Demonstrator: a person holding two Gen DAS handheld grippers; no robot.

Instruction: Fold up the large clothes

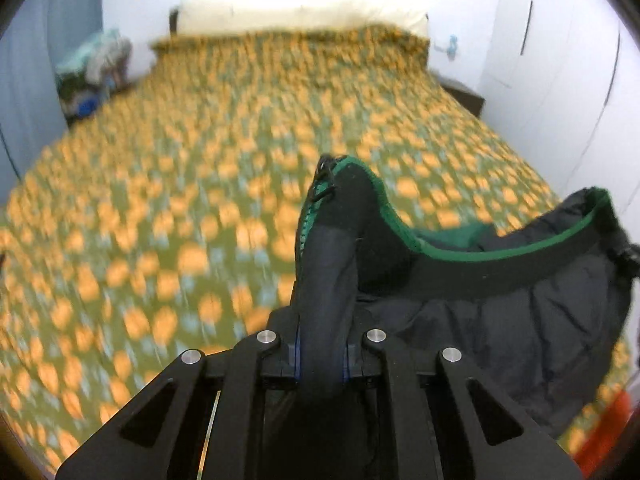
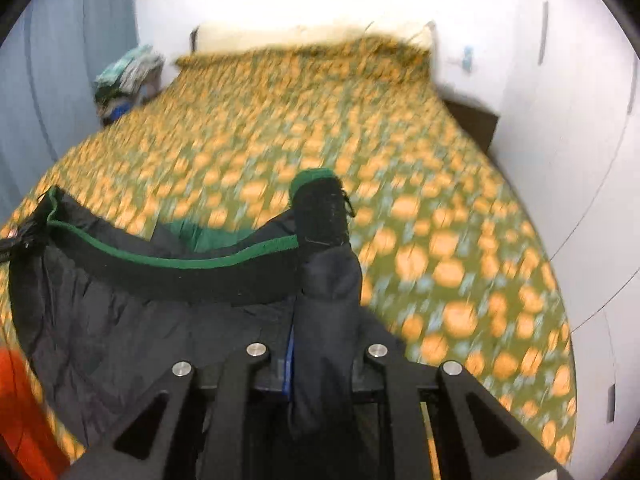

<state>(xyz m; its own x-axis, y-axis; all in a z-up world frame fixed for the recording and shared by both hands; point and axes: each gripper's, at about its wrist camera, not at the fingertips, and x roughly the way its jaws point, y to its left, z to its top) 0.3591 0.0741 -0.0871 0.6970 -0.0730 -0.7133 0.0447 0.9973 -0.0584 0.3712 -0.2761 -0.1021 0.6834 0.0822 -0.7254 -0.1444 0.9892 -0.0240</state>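
Observation:
A large dark navy jacket (image 1: 500, 320) with a black band and green lining hangs stretched between my two grippers above the bed. My left gripper (image 1: 322, 360) is shut on one end of its edge, beside a green zipper. In the right wrist view the jacket (image 2: 120, 320) sags to the left, and my right gripper (image 2: 322, 356) is shut on its other end, near the green-topped black cuff (image 2: 320, 208). The far end of the jacket in each view reaches the other gripper at the frame edge.
The bed (image 1: 200, 200) with an orange and green patterned cover fills both views, blurred by motion. Pale pillows (image 1: 300, 16) lie at its head. A pile of clothes (image 1: 96, 64) sits at the far left. White wardrobe doors (image 1: 560, 80) stand on the right. Something orange (image 2: 24, 412) is near.

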